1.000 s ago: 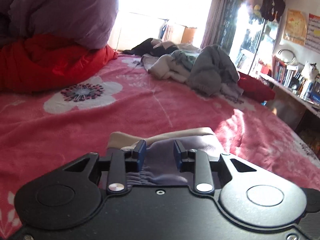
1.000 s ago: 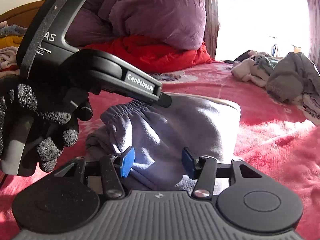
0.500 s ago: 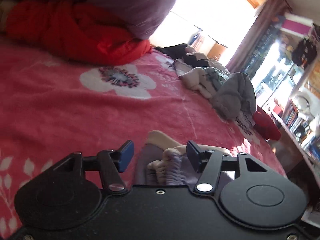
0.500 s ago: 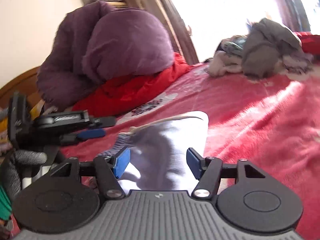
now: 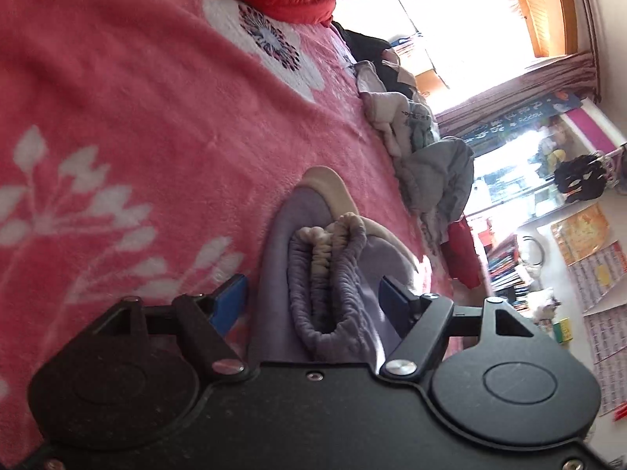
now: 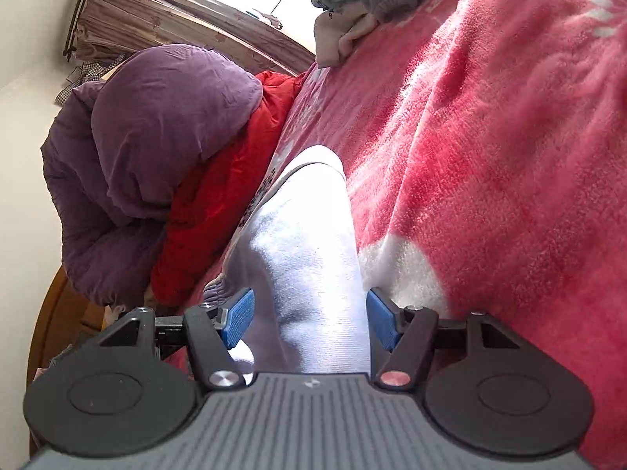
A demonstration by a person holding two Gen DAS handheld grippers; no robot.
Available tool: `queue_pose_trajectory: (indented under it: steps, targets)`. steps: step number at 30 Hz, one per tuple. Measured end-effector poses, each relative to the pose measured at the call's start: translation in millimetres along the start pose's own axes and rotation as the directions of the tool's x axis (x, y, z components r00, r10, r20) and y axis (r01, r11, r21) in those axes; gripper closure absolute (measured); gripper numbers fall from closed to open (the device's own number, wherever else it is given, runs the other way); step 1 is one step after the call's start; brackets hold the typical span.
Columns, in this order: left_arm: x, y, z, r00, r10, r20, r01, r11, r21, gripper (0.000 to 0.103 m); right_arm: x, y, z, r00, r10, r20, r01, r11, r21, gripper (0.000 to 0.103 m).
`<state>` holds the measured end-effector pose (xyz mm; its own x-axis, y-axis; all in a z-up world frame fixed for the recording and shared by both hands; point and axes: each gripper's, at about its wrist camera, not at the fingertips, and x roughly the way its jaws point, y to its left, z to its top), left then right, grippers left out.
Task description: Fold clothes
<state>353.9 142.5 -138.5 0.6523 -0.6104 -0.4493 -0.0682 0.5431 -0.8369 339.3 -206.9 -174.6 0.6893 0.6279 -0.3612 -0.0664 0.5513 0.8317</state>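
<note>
From the left wrist: the left gripper [image 5: 313,299] pinched the purple pants [image 5: 325,274] a second ago. Now its blue pads are opening wide, each side of the crinkly waistband, not pressing. So this fold looks done.

From the right wrist: the right gripper [image 6: 309,319] has rolled sideways, its pads apart around the soft folded cloth on the fuzzy pink blanket [image 6: 490,156].

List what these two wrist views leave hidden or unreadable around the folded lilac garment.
- Lilac garment: near end hidden beneath each hand-held gripper's body, both views.
- Left hand-held gripper, jaws opening around the elastic cuff: absent from the right wrist view.
- Unfolded clothes pile: cut by the right view's top edge.
- Wall posters: text too small.
</note>
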Motion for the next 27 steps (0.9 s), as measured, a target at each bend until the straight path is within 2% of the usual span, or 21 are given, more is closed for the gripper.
queue_pose_trajectory:
  steps: [1, 3, 6, 7, 8, 9, 10, 15, 18, 21, 27]
  targets:
    - [2.8, 0.9, -1.3, 1.000, -0.023, -0.009, 0.023, 1.000, -0.015, 0.031, 1.0, 0.3, -1.4, 1.000, 0.005, -0.005, -0.005, 1.000, 0.001, 0.039]
    - [9.9, -6.0, -5.9, 1.000, -0.002, -0.012, 0.003, 0.999, 0.034, 0.033, 1.1, 1.2, -2.5, 1.000, 0.011, -0.003, -0.011, 1.000, 0.001, 0.039]
    - [16.9, -12.6, -11.5, 1.000, -0.002, 0.001, 0.002, 0.998, 0.065, 0.033, 3.1, -0.8, -2.6, 1.000, 0.020, 0.005, -0.020, 1.000, 0.023, 0.047]
    - [18.2, -13.6, -12.7, 1.000, -0.001, 0.007, 0.000, 0.997, 0.072, 0.039, 3.1, -3.3, -2.5, 1.000, 0.029, 0.010, -0.029, 0.999, 0.039, 0.050]
    - [19.5, -13.4, -13.6, 1.000, 0.007, 0.011, -0.008, 0.997, 0.077, 0.054, 3.0, -6.2, -2.2, 0.999, 0.040, 0.014, -0.041, 0.998, 0.057, 0.052]
    - [20.6, -12.2, -14.4, 1.000, 0.017, 0.015, -0.018, 0.997, 0.076, 0.061, 3.3, -8.8, -2.1, 0.998, 0.053, 0.016, -0.054, 0.996, 0.075, 0.057]
    - [21.4, -11.4, -14.5, 1.000, 0.018, 0.020, -0.020, 0.997, 0.072, 0.065, 5.0, -11.7, -1.7, 0.997, 0.071, 0.016, -0.073, 0.993, 0.092, 0.062]
    - [10.0, -14.6, -18.1, 0.998, 0.018, 0.052, -0.020, 0.999, 0.036, 0.073, 10.6, -15.4, -3.7, 0.987, 0.159, 0.029, -0.161, 0.979, 0.125, 0.069]
    - [-22.0, -25.4, -25.5, 0.996, -0.015, 0.089, 0.015, 1.000, -0.001, 0.074, 1.9, -8.1, -6.3, 0.974, 0.223, 0.036, -0.226, 0.958, 0.177, 0.070]
    - [-64.2, -30.7, -33.1, 0.992, -0.029, 0.122, 0.033, 0.999, -0.030, 0.074, -12.1, 11.6, -16.3, 0.961, 0.277, 0.009, -0.275, 0.945, 0.176, 0.070]
    - [-155.7, -20.3, -68.1, 0.981, 0.031, 0.192, -0.019, 0.998, -0.067, 0.075, -22.8, 56.0, -58.0, 0.947, 0.292, -0.130, -0.275, 0.952, 0.137, 0.070]
